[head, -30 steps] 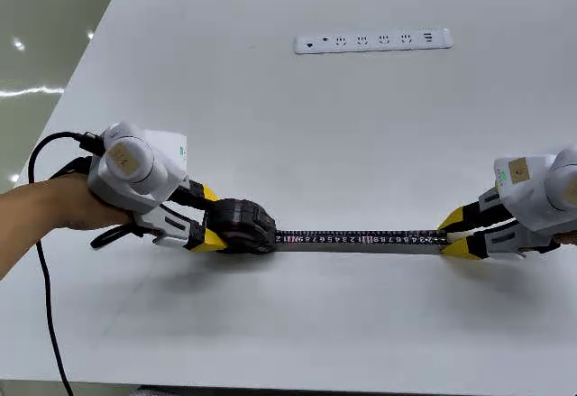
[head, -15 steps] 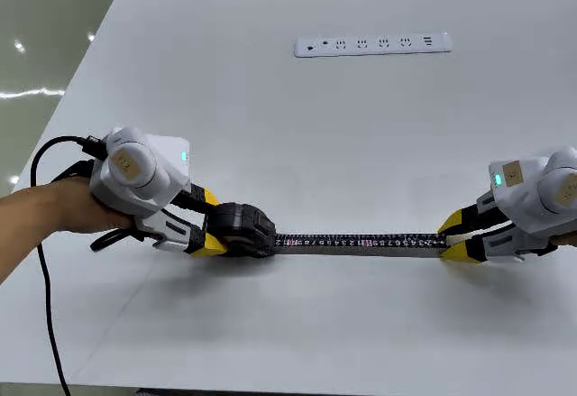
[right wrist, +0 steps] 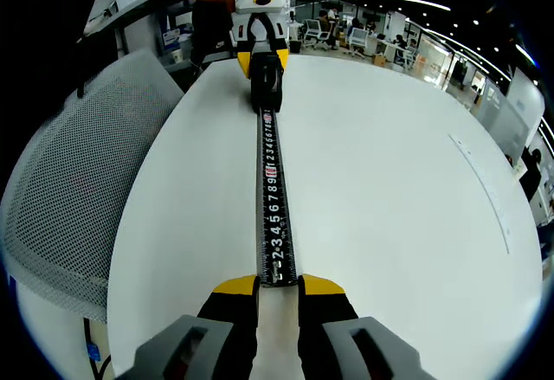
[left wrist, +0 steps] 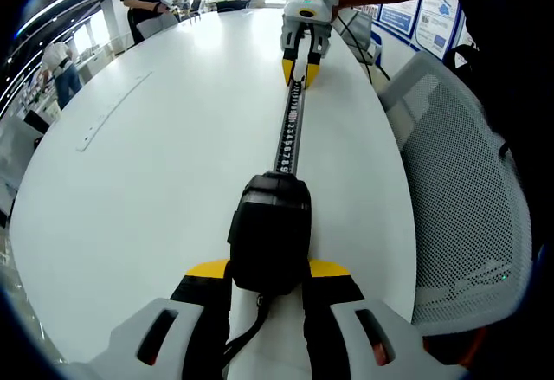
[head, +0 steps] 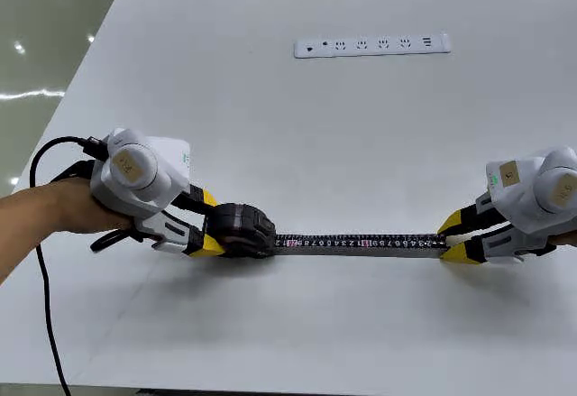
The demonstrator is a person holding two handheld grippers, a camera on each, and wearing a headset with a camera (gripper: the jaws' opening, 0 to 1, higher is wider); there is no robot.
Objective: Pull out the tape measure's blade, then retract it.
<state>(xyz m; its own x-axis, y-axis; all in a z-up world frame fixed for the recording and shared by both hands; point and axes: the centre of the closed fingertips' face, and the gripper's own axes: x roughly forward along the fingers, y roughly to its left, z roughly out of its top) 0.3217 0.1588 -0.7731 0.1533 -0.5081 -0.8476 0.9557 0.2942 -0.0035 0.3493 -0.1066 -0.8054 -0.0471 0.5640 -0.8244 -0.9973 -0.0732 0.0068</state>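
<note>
- Left gripper [head: 215, 226]: jaws closed on either side of the black tape measure case [head: 242, 228], which sits low on the white table [head: 315, 125] near its front edge.
- Right gripper [head: 455, 236]: jaws narrowed onto the free end of the blade [head: 361, 243], gripping it by the tip.
- Change over the last second: almost none. The grippers are as far apart as before, and the same stretch of blade shows between case and tip (the small drift looks like head motion).
- The blade runs straight and flat from case to tip, well in front of the power strip [head: 372, 44].
- Judgement: the pull has stopped and extension looks complete; retraction is the remaining step.
</note>
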